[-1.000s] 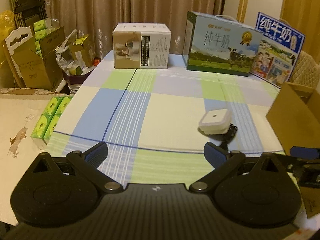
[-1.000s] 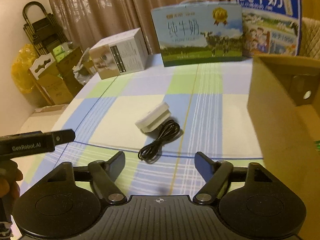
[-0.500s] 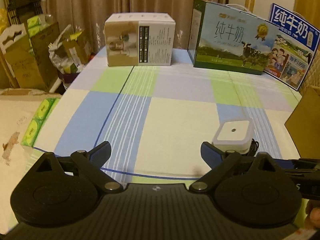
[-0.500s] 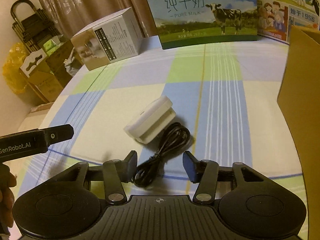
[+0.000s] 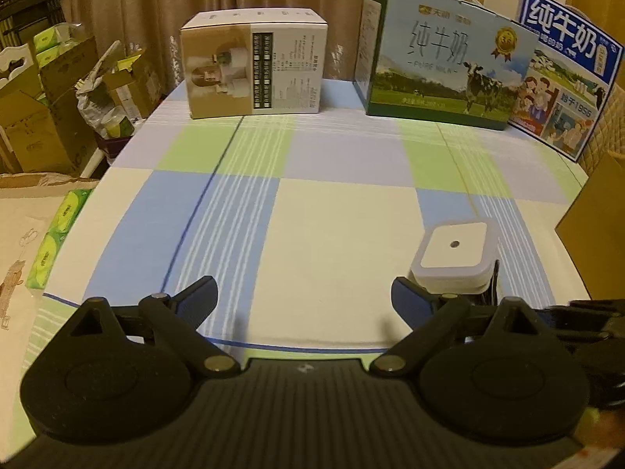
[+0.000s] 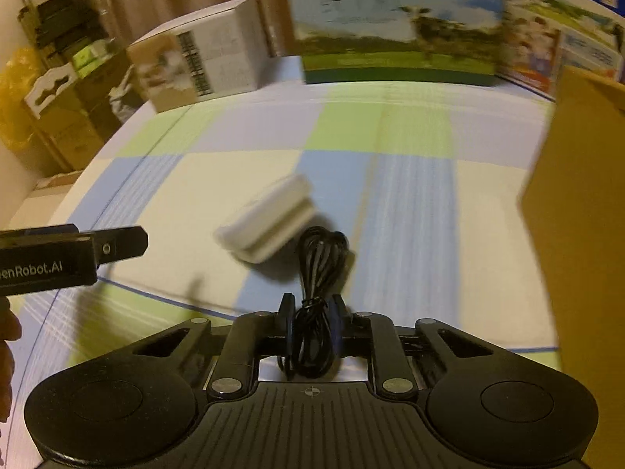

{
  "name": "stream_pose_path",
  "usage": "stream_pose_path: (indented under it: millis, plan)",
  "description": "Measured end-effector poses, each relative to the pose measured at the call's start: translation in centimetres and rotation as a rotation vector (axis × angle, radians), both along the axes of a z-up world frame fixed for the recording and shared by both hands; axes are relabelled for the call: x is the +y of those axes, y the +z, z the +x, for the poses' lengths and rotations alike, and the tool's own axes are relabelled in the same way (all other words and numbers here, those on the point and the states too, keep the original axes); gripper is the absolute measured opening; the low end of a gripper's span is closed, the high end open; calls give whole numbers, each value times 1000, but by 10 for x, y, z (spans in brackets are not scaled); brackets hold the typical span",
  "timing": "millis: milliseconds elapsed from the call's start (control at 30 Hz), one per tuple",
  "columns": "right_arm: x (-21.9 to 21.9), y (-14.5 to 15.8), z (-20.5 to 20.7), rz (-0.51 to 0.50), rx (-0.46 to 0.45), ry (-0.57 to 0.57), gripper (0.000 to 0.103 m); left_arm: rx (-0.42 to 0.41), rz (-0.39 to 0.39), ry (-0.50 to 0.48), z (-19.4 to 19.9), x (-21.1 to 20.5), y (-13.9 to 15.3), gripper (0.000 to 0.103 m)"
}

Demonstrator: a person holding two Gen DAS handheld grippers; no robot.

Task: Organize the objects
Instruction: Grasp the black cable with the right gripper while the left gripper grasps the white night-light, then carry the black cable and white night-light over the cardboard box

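A coiled black cable (image 6: 318, 273) lies on the checked tablecloth (image 6: 390, 179). My right gripper (image 6: 311, 308) is shut on the cable's near end. A small white square device (image 6: 269, 221) lies just beyond and to the left of the cable; in the left wrist view the device (image 5: 455, 256) sits just ahead of my right-hand fingertip. My left gripper (image 5: 304, 293) is open and empty, low over the cloth (image 5: 332, 215). Only a sliver of the cable (image 5: 493, 279) shows there, behind the device.
A brown cardboard box (image 6: 578, 234) stands at the right, close to the cable. At the back stand a white-and-tan carton (image 5: 254, 64), a green milk box (image 5: 445, 62) and a blue milk box (image 5: 566, 74). Cardboard boxes (image 5: 47, 109) and green tissue packs (image 5: 54, 230) are off the table's left.
My right gripper moved forward over the cable and closed on its near end. My left gripper moved forward, bringing the white device close to its right finger.
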State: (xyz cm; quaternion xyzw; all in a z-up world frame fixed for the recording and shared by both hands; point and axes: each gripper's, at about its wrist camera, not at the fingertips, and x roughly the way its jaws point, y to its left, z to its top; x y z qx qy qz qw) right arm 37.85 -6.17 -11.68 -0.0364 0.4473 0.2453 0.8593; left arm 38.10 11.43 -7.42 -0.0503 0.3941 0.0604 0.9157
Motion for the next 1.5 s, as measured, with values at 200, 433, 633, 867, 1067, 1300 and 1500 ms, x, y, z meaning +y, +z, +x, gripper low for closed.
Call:
stream_pose_path:
  millis: [200,433,633,867,1067,1300,1500]
  plan:
    - [-35,1,3,-23,10,-60,14,-9,-38,-130,12,-27,-4,93]
    - [-50,1,5,6,38,-84,14,-39,-137,-233,35,-52,-16,90]
    - [-48,0,7,32,54,-78,14,-19,-189,-261,54,-60,-31,82]
    - [-46,0,7,33,54,-71,13,-1,-291,-242,64,-50,-40,67]
    - [-45,1,6,31,50,-69,13,24,-268,-256,58,-57,-38,63]
    - [-52,13,-9,30,25,-65,13,45,-255,-232,44,-63,-33,62]
    - [-67,28,-28,42,14,-83,13,36,-281,-204,23,-66,-22,62]
